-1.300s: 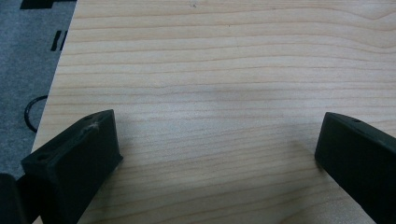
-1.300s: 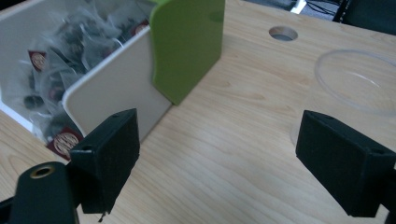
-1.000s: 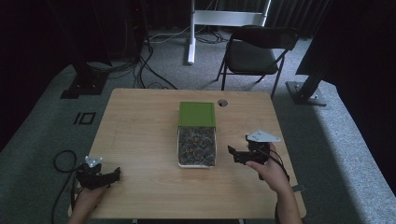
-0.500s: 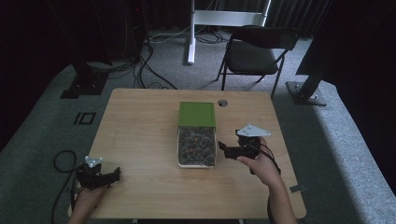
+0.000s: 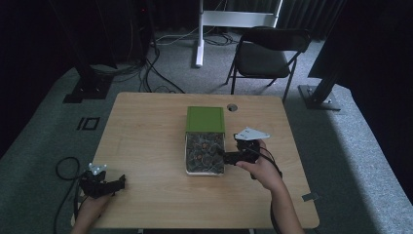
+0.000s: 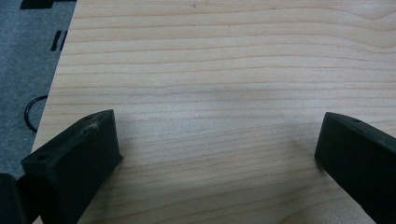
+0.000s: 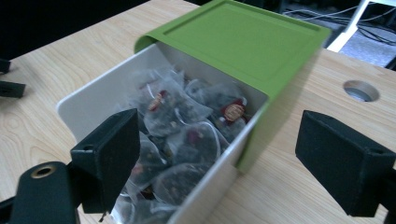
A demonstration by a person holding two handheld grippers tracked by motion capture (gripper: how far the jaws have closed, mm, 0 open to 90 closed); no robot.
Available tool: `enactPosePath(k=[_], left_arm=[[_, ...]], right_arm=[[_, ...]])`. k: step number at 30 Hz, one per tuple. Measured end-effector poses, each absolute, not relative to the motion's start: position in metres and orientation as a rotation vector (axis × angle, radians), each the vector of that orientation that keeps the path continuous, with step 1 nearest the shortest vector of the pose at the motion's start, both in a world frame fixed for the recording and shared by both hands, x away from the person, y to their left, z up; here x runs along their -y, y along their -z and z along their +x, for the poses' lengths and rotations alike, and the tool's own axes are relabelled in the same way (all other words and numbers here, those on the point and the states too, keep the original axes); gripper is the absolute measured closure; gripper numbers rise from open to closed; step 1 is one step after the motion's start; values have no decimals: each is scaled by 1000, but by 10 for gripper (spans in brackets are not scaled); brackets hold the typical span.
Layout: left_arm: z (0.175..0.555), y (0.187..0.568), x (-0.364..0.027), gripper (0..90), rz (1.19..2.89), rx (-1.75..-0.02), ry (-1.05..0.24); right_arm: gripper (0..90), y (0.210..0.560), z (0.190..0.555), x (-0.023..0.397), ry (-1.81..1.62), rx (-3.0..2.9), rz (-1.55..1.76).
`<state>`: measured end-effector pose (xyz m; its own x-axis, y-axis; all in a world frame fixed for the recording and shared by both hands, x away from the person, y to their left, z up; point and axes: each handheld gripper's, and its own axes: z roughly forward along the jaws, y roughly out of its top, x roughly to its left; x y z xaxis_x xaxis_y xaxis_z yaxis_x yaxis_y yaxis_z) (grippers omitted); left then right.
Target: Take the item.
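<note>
**Green-lidded tea box, right gripper closing in**

Green plastic covers the far half of the tea box (image 5: 205, 140) in the high view, and its white drawer is pulled out toward the person at mid-counter (image 5: 146, 126). Since a second ago the right gripper (image 5: 229, 157) has slid from the counter's right side to the drawer's right wall; that looks like the start of a reach for a sachet or the drawer. The left gripper (image 5: 109, 184) has stayed at the near left corner.

Left gripper view: its fingers (image 6: 74, 158) are spread wide over bare wood, holding nothing, with floor and a loop of cable (image 6: 31, 112) past the edge.

Right gripper view: fingers (image 7: 109, 154) spread apart, empty, framing the open drawer. Here the contents resolve into mesh tea bags (image 7: 187, 135) with red tags, which the high view blurs to a dark mass. A round cable hole (image 7: 360, 90) sits beyond the box.
</note>
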<state>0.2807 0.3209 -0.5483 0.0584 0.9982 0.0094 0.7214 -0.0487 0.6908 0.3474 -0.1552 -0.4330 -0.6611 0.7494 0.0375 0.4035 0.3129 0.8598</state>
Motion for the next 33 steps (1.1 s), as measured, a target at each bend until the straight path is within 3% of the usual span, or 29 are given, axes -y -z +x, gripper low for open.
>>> enactPosePath(k=[22, 33], left_arm=[[281, 548, -321, 3, 1826, -1714, -698], [281, 548, -321, 3, 1826, -1715, -697]], right_arm=[[184, 440, 359, 111, -1322, -2295, 977], [374, 447, 367, 99, -1271, -2297, 995]])
